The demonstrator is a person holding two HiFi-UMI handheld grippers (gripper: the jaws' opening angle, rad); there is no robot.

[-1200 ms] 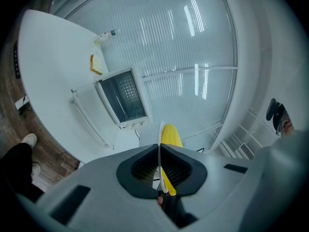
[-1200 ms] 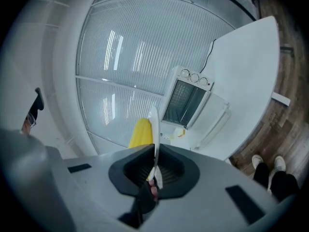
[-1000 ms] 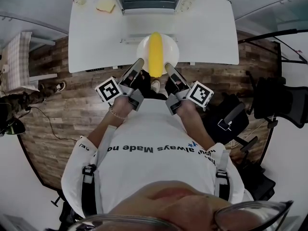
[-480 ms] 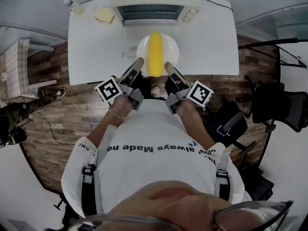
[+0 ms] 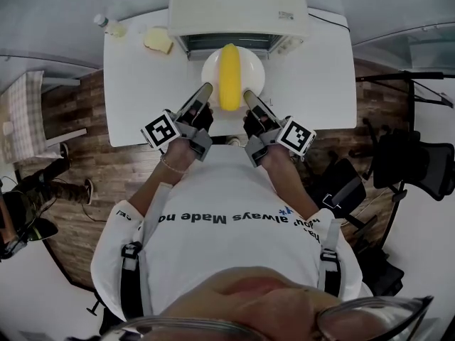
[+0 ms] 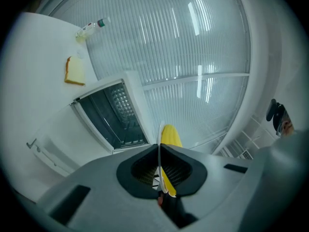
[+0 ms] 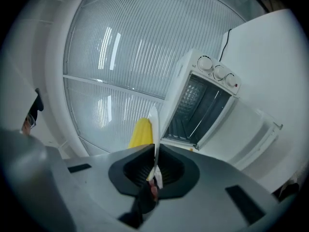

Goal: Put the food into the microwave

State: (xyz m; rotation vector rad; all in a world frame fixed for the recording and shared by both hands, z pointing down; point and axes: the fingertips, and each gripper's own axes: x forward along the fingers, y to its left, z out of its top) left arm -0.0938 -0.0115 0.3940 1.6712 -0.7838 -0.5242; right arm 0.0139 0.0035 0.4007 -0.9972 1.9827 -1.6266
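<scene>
A white plate [image 5: 250,66] carries a yellow cob of corn [image 5: 229,77] and hangs just in front of the open microwave [image 5: 238,13] at the table's far edge. My left gripper [image 5: 206,89] is shut on the plate's left rim, my right gripper [image 5: 247,94] on its right rim. In the left gripper view the plate [image 6: 159,149] shows edge-on between the jaws, the corn [image 6: 170,135] behind it and the microwave's dark cavity [image 6: 116,115] to the left. The right gripper view shows the plate's edge [image 7: 154,139], the corn [image 7: 141,132] and the cavity [image 7: 200,110] to the right.
The microwave's door [image 5: 229,121] lies folded down under the plate. A slice of bread [image 5: 159,41] and a small bottle [image 5: 108,25] sit on the white table [image 5: 135,91] at the far left. Office chairs [image 5: 409,158] stand on the wooden floor to the right.
Both grippers have carried the plate with the corn forward, from above the table's near edge to the microwave's mouth. The person has stepped closer to the table.
</scene>
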